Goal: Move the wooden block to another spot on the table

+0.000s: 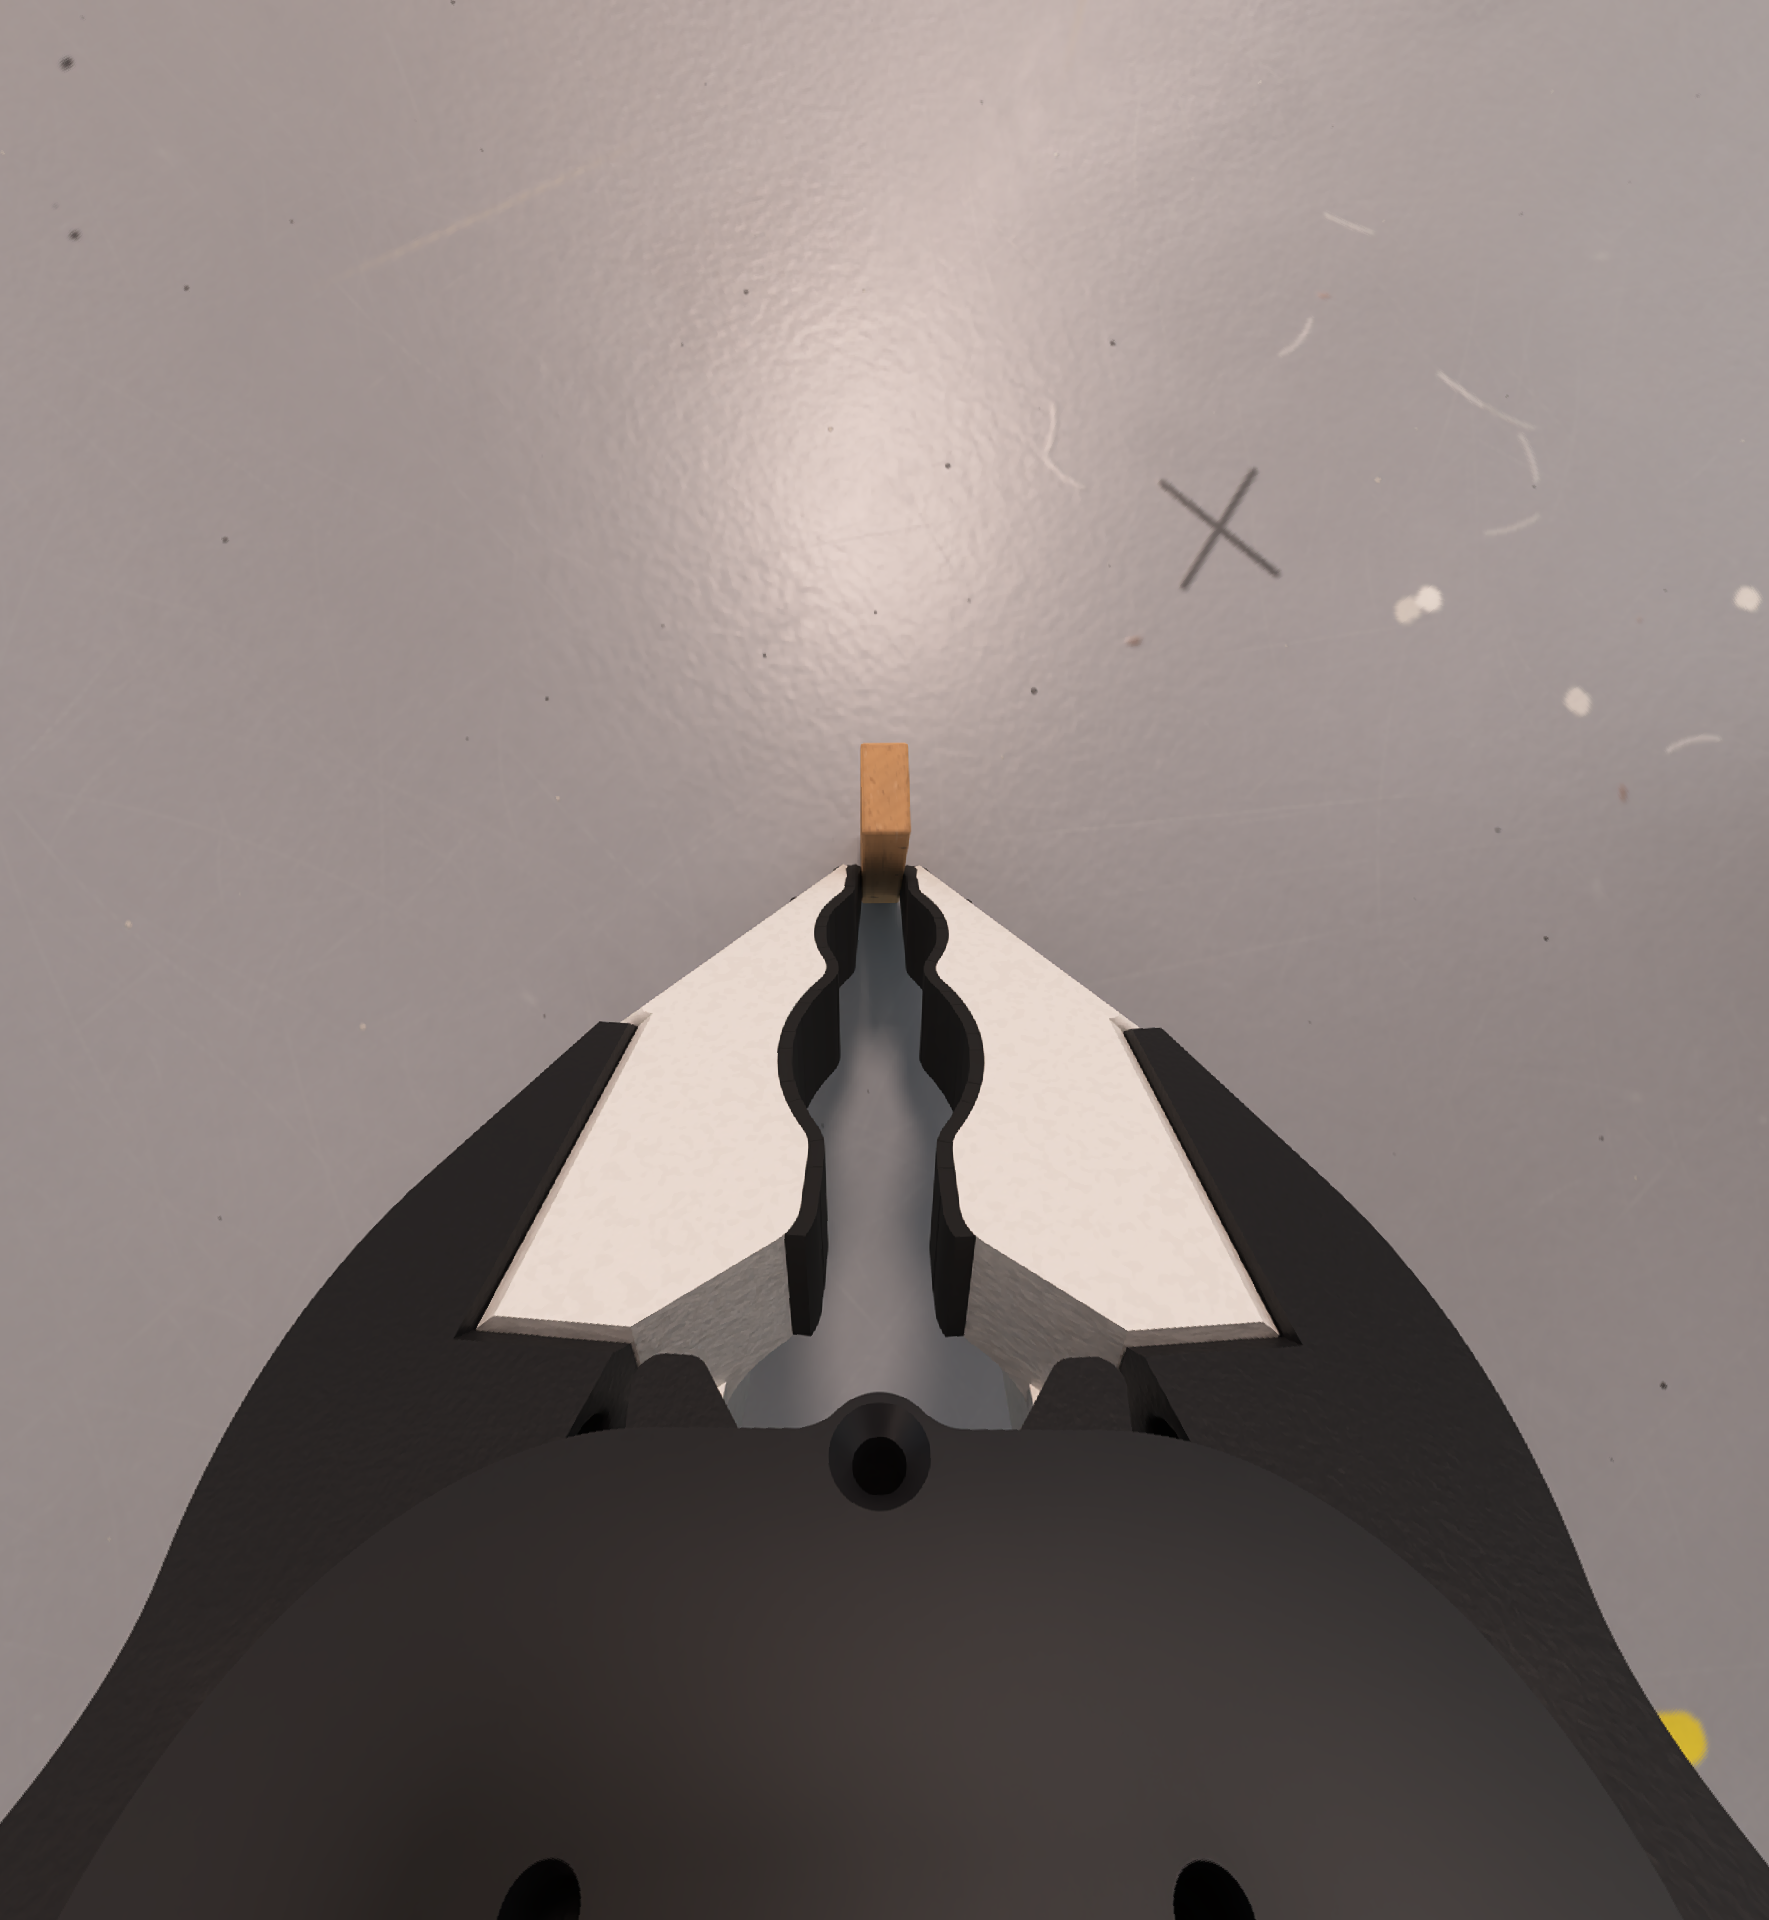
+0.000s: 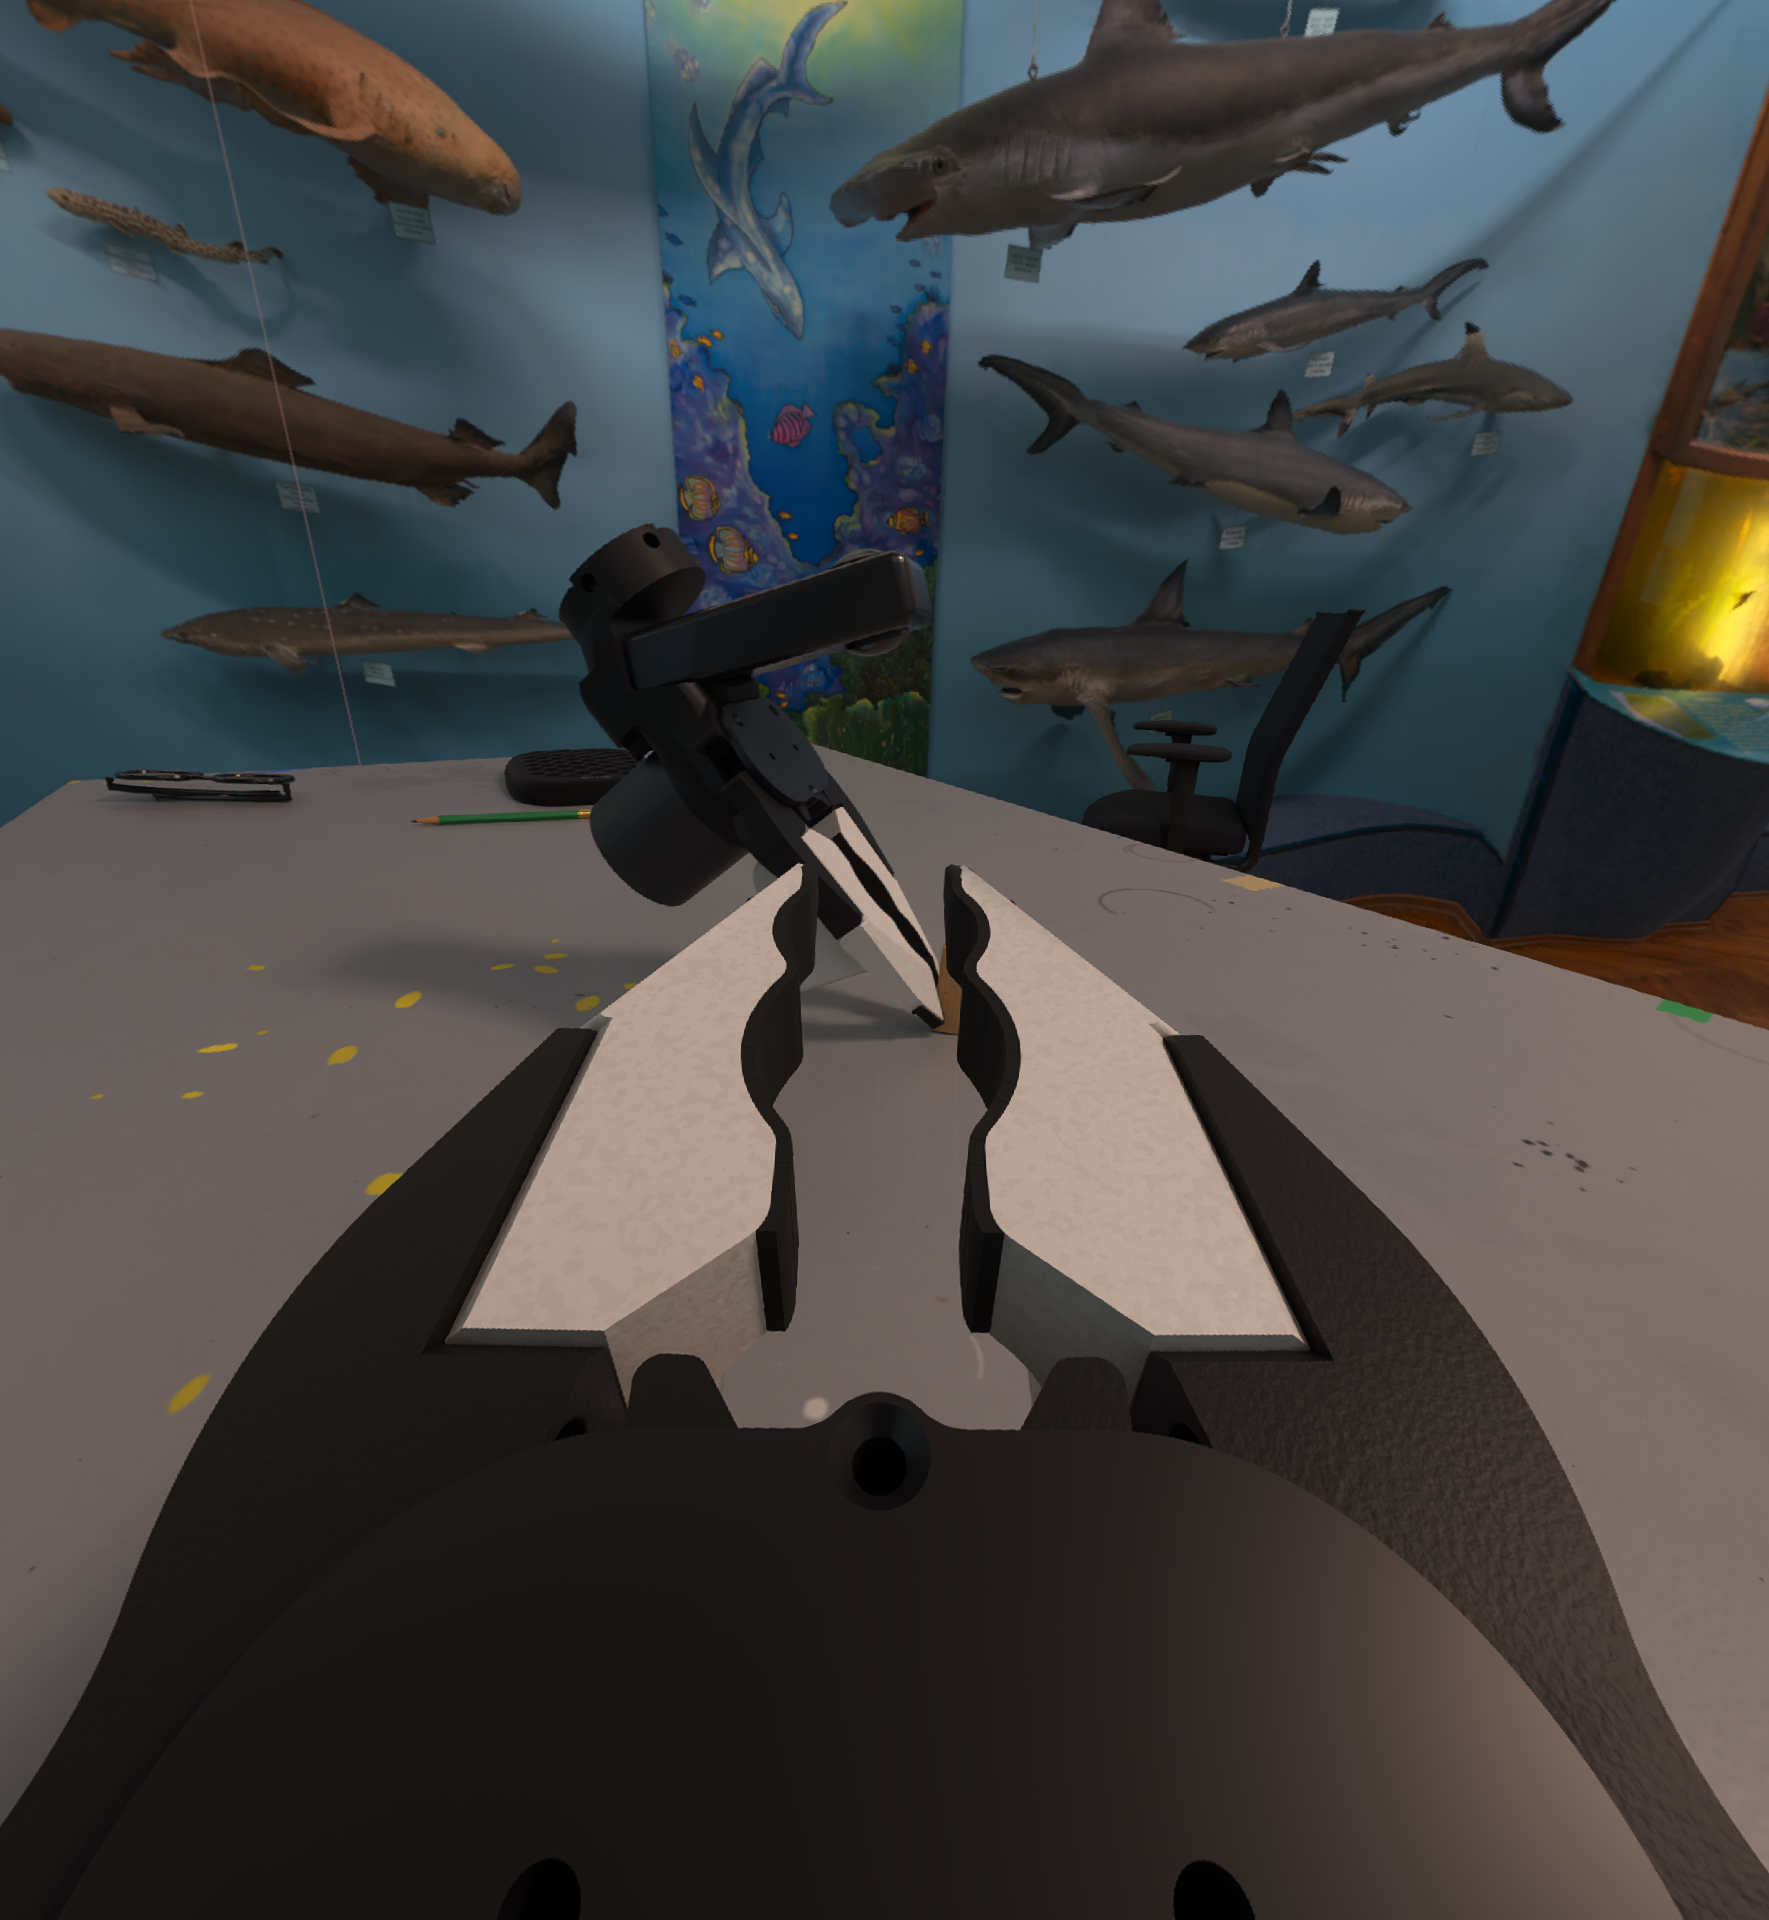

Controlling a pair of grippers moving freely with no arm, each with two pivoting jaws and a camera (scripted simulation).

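Fingers of the left gripper (image 1: 882,883) pinch the near end of the wooden block (image 1: 884,805), which juts beyond their tips over the grey table (image 1: 444,520). Right gripper (image 2: 875,883) fingers are parted, empty, the block just beyond their tips.

We note the wooden block (image 1: 884,816), small, tan, slim, clamped at its near end between the left tool's (image 1: 882,883) tips, over the grey table (image 1: 444,520).

Matte black hand-held gripper (image 1: 882,883) bodies, white fingers (image 2: 651,1122), wavy black pads.
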